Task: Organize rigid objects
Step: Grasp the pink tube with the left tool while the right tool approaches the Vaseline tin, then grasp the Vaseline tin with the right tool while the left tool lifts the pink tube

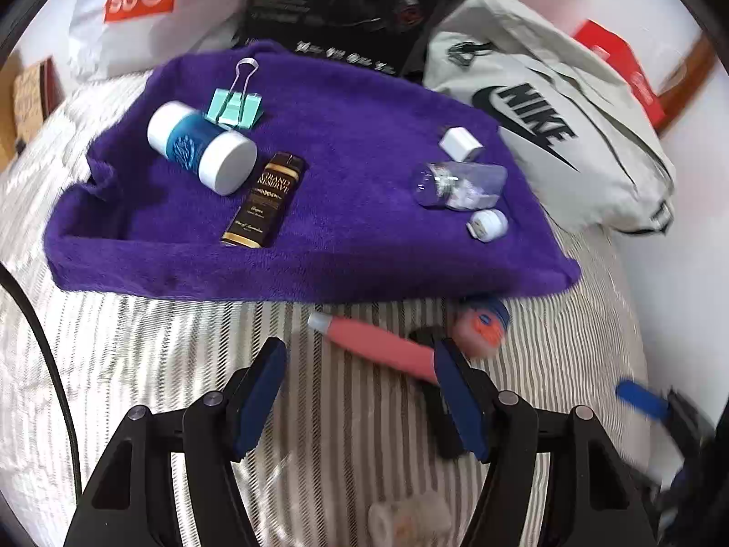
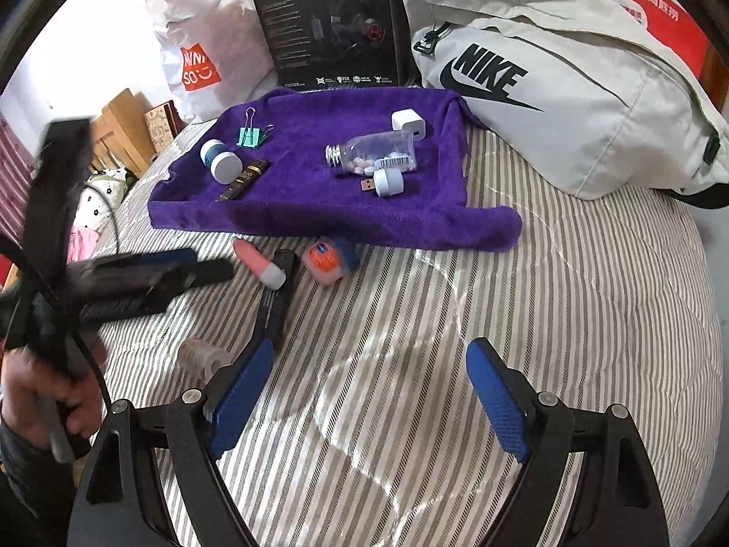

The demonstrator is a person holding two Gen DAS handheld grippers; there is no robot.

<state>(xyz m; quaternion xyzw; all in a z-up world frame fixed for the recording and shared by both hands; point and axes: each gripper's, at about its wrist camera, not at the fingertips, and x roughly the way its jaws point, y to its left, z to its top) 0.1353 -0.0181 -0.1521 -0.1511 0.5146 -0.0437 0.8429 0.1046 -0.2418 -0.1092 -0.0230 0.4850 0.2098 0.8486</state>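
A purple towel (image 2: pixel 319 214) lies on the striped bed. On it are a white and teal jar (image 2: pixel 221 159), a teal binder clip (image 2: pixel 249 136), a black and gold tube (image 2: pixel 243 180), a white charger (image 2: pixel 408 123), a clear pill bottle (image 2: pixel 373 152) and a USB light (image 2: pixel 387 182). In front of the towel lie a pink tube (image 1: pixel 378 346) and a small orange and blue jar (image 1: pixel 483 323). My left gripper (image 1: pixel 360 364) is open just short of the pink tube, whose near end is hidden behind the right finger. My right gripper (image 2: pixel 371 355) is open over bare bedding.
A grey Nike bag (image 2: pixel 569 91) lies right of the towel, with a black headset box (image 2: pixel 332 23) and a white Miniso bag (image 2: pixel 200 45) behind it. A clear small roll (image 2: pixel 200 358) lies on the bedding near my right gripper's left finger. A hand (image 2: pixel 41 392) holds the left tool.
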